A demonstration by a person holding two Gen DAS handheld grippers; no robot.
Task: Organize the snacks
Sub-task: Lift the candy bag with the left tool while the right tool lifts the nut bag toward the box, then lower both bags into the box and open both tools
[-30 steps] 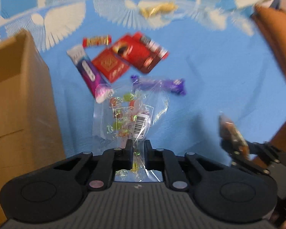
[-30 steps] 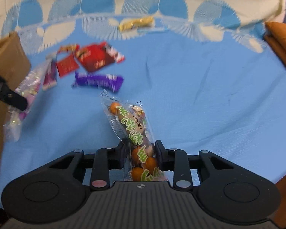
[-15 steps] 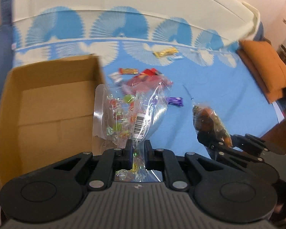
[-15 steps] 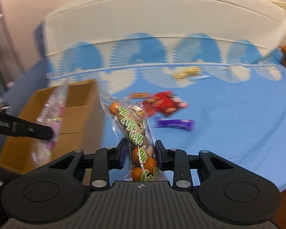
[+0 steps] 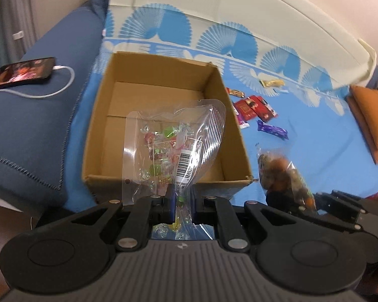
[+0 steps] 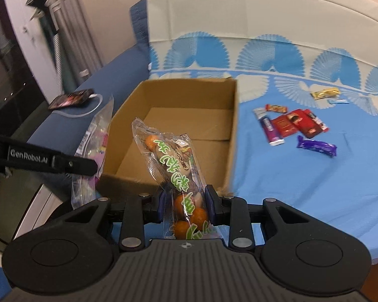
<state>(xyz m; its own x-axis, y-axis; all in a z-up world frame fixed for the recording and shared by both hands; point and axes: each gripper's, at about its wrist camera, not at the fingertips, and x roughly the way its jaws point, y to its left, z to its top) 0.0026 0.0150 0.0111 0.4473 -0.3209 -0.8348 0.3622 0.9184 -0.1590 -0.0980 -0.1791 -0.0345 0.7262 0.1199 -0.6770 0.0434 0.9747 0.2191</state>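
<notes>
My left gripper (image 5: 180,201) is shut on a clear bag of wrapped candies (image 5: 174,146), held in front of the near wall of an open cardboard box (image 5: 103,105). My right gripper (image 6: 185,201) is shut on a long clear pack of orange snack balls with green lettering (image 6: 174,161), held just in front of the same box (image 6: 231,125). The box looks empty inside. The right gripper and its pack show in the left wrist view (image 5: 279,168); the left gripper's arm and candy bag show in the right wrist view (image 6: 93,136).
On the blue cloth right of the box lie a purple bar (image 6: 317,147), red packets (image 6: 297,123), a white-purple tube (image 6: 268,125), a small red-yellow candy (image 6: 276,108) and a gold wrapper (image 6: 325,92). A phone on a cable (image 5: 22,71) lies on the blue sofa arm. An orange cushion (image 5: 373,118) sits far right.
Both grippers have swung left and lifted with their bags, from over the loose snacks to the near side of the box. The box's inside is now in full view.
</notes>
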